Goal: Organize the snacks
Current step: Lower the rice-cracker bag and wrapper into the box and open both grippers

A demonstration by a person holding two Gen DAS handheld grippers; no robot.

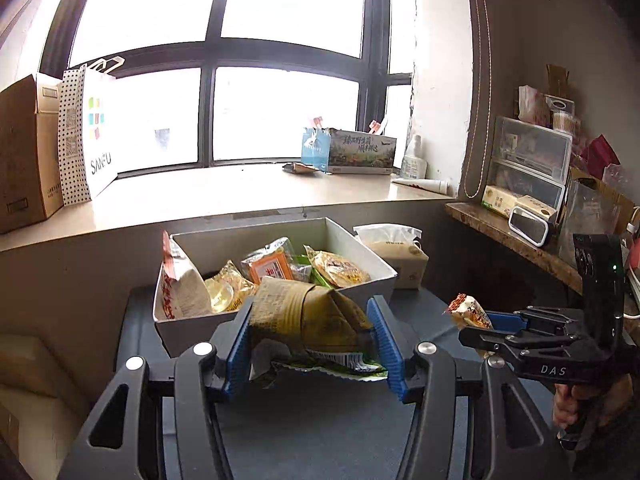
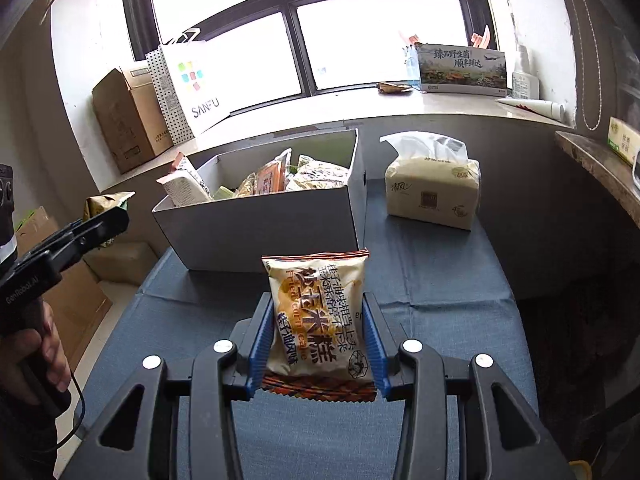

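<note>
1. The left gripper (image 1: 312, 340) is clamped on a crumpled tan snack packet (image 1: 308, 320); both blue pads (image 1: 240, 344) press into its sides, and the packet's green-and-white edge hangs below them.
2. In the left wrist view that packet is held clear of the counter (image 1: 340, 432), just in front of the near wall of the white box (image 1: 180, 328).
3. The right gripper (image 2: 318, 340) is clamped on a cream corn cake packet (image 2: 320, 316) with an orange crimped border, held upright between the blue pads above the blue cloth on the counter.
4. In the left wrist view the right gripper (image 1: 474, 320) appears at the right, seen side-on, with one end of the corn cake packet (image 1: 468, 312) sticking out past its fingers. A hand (image 1: 572, 404) grips its handle.
5. The white box (image 2: 260, 224) stands on the blue-covered counter (image 2: 432, 280) below the windowsill (image 2: 400, 112). It already holds several snack packets: a tall white-and-red bag (image 1: 180, 284) leaning in its left corner, an orange packet (image 1: 272, 266), and yellow ones beside it.
6. A pack of tissues (image 2: 434, 192) sits on the counter to the right of the box, near it but not touching.
7. In the right wrist view the left gripper (image 2: 104, 220) shows at the left edge, with the tan packet (image 2: 100, 202) at its tip, level with the box's left corner and beside it.
</note>
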